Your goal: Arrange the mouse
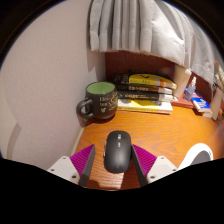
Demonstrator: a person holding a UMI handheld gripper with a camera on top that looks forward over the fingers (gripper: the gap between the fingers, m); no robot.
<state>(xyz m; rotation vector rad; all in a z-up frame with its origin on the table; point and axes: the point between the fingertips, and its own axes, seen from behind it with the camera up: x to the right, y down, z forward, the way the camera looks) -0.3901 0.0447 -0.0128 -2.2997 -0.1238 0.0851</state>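
A black computer mouse [118, 151] lies on the wooden desk [150, 128], pointing away from me. It stands between the two fingers of my gripper [117, 164]. The magenta pads [88, 162] flank it left and right, with a narrow strip of desk showing at each side. The fingers are open around the mouse, which rests on the desk.
A dark green mug [99, 103] stands beyond the mouse at the left. A stack of books [146, 92] lies against the back wall under a grey curtain [140, 27]. Small items, one blue [203, 103], sit at the far right. A white wall is on the left.
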